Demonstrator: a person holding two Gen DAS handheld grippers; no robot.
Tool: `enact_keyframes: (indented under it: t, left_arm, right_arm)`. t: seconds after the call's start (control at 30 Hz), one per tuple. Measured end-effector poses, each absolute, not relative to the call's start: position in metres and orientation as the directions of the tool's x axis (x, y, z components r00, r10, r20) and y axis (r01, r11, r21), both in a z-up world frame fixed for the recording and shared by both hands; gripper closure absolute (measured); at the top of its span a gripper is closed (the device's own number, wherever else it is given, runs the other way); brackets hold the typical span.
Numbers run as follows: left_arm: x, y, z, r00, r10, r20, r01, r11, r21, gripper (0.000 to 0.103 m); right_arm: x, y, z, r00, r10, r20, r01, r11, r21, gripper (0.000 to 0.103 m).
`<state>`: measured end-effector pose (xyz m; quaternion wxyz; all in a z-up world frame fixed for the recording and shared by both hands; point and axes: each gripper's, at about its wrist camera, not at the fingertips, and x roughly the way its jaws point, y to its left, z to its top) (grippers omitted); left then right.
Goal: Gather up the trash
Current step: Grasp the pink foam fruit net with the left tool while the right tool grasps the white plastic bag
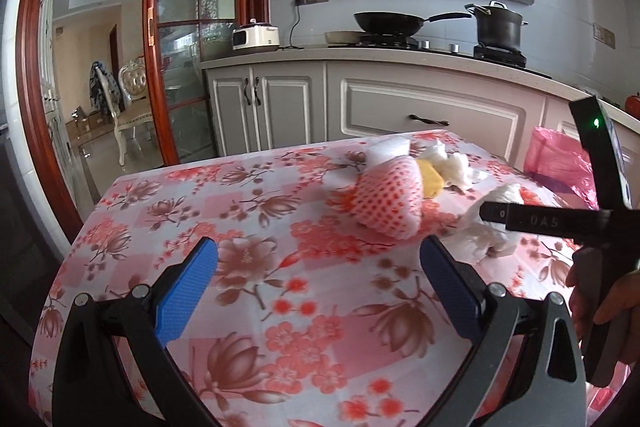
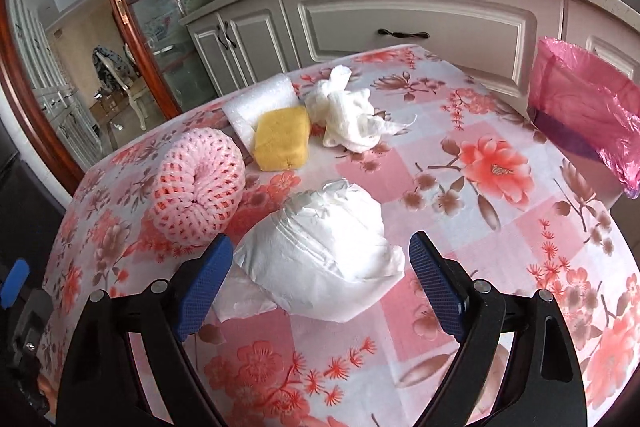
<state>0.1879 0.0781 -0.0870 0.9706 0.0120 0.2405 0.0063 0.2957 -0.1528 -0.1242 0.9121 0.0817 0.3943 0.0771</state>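
Note:
Trash lies on a table under a floral cloth (image 2: pixel 480 227). A large crumpled white tissue (image 2: pixel 320 251) sits between the fingers of my right gripper (image 2: pixel 320 241), which is open, its blue pads clear of the paper. Behind it are a pink foam net (image 2: pixel 198 183), a yellow sponge (image 2: pixel 282 139), a white foam sheet (image 2: pixel 260 99) and a second tissue wad (image 2: pixel 348 115). My left gripper (image 1: pixel 319 247) is open over bare cloth, with the pink foam net (image 1: pixel 390 199) a little ahead and to the right of it.
A bin lined with a pink bag (image 2: pixel 588 107) stands off the table's right edge. Grey cabinets (image 2: pixel 400 15) and a counter with a wok (image 1: pixel 388 21) and pot (image 1: pixel 498 27) run behind. A glass door (image 1: pixel 184 47) is at the left. A hand (image 1: pixel 600 303) grips the right tool.

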Motion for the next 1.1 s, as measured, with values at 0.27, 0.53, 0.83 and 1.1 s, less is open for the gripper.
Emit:
enact_keyframes:
  t: [0.27,0.53,0.83,1.1]
  left_arm:
    - [0.205,0.082,-0.093,0.878,0.027,-0.479,-0.011,0.999,0.037,0.005]
    - [0.242,0.067,-0.098,0.856,0.006,-0.518,0.015,0.999,0.036,0.005]
    - [0.303,0.022,-0.109,0.815,-0.053,-0.578,0.094,0.995,0.04,0.005]
    - [0.344,-0.005,-0.13,0.754,-0.045,-0.656,0.124,0.989,0.076,0.053]
  right_arm:
    - [0.312,-0.143,-0.136,0.665,0.194,-0.721,-0.073,0.978,0.196,0.019]
    - [0.309,-0.153,-0.125,0.708,0.207,-0.675,-0.131,0.978,0.162,0.058]
    - [0.295,-0.21,-0.108,0.754,0.188,-0.629,-0.104,0.98,0.168,0.06]
    - [0.287,-0.236,-0.103,0.765,0.193,-0.614,-0.09,0.977,0.194,0.06]
